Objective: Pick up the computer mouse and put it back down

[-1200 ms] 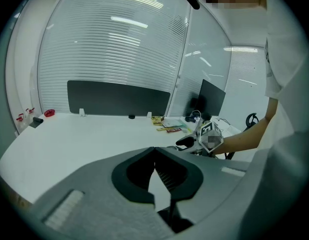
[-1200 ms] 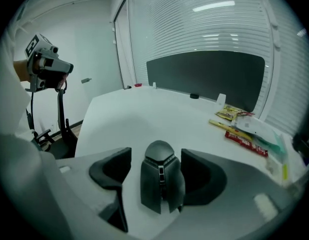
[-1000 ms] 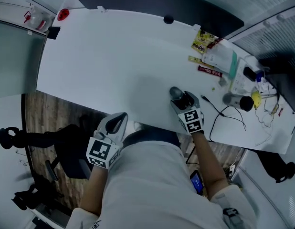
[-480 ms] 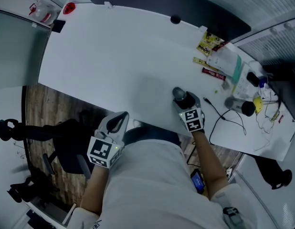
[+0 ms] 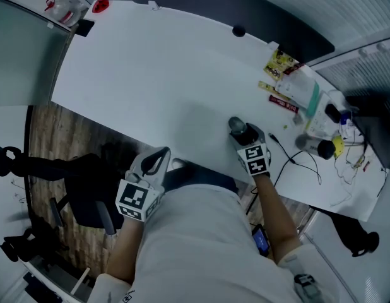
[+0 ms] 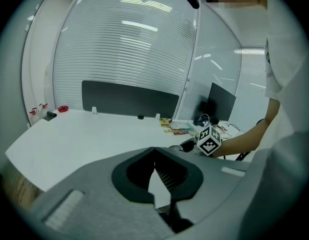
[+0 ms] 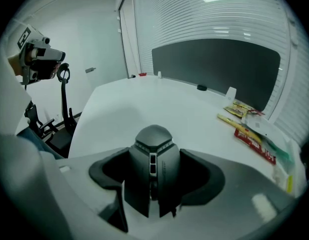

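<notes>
The dark grey computer mouse (image 5: 235, 126) lies on the white table (image 5: 151, 74) near its front edge. In the right gripper view the mouse (image 7: 153, 149) fills the gap between the jaws, its nose pointing away from me. My right gripper (image 5: 243, 133) straddles it from behind and its jaws are closing, with dark gaps still showing on both sides of the mouse (image 7: 153, 171). My left gripper (image 5: 158, 158) hangs off the table's front edge over my lap, its tips together and nothing in them (image 6: 154, 151).
Snack packets (image 5: 280, 62), bottles (image 5: 321, 147) and a black cable (image 5: 302, 163) crowd the table's right end. A small black knob (image 5: 238, 31) and a red object (image 5: 100, 5) sit at the far edge. A dark office chair (image 5: 88, 194) stands at the left below the table.
The head view has drifted, so the table sits slightly differently in the picture. Both grippers stay where they were, the right one still over the mouse.
</notes>
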`<state>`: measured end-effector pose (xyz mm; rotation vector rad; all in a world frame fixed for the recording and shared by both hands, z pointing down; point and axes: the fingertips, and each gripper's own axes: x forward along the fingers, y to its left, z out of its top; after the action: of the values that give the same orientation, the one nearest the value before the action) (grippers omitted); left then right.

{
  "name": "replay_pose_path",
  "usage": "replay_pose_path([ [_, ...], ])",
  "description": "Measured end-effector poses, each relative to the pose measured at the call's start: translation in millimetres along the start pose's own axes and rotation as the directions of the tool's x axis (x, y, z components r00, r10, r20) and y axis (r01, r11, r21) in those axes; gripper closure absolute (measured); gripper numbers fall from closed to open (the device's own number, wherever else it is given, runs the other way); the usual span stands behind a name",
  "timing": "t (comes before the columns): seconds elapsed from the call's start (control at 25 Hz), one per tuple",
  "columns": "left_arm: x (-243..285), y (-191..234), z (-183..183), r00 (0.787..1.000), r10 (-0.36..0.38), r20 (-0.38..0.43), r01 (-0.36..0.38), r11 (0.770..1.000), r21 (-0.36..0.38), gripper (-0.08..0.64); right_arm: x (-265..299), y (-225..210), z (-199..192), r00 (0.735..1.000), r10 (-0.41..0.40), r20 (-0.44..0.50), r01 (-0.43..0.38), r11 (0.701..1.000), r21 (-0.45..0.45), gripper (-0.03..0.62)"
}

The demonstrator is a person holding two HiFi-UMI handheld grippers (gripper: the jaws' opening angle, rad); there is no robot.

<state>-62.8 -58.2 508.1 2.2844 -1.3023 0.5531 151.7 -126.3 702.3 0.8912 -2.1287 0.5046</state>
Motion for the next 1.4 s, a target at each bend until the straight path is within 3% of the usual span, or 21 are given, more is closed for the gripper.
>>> replay_pose_path([
  [0.44, -35.2, 19.9, -1.4, 0.992, 0.089, 0.087, -0.084, 0.995, -0.060, 0.551, -19.2, 38.6, 59.3, 0.995, 0.077, 0.055, -0.072, 0.993, -0.095, 0.287],
  [0.76, -80.1, 43.2, -6.0, 0.969, 0.188, 0.158, -0.172, 0.979, -0.110, 0.551, -40.3, 89.9, 125.8, 0.976, 0.171, 0.137, -0.145, 0.973, -0.179, 0.287],
  [1.04, -128.8, 61.6, -6.5, 0.933, 0.280, 0.226, -0.250, 0.956, -0.152, 0.551, -62.6, 151.2, 180.0, 0.940, 0.277, 0.198, -0.212, 0.931, -0.297, 0.287],
  [1.4, -184.8, 77.8, -7.3, 0.872, 0.392, 0.292, -0.346, 0.917, -0.198, 0.551, -96.7, 227.6, 235.3, 0.864, 0.425, 0.268, -0.293, 0.860, -0.419, 0.287],
])
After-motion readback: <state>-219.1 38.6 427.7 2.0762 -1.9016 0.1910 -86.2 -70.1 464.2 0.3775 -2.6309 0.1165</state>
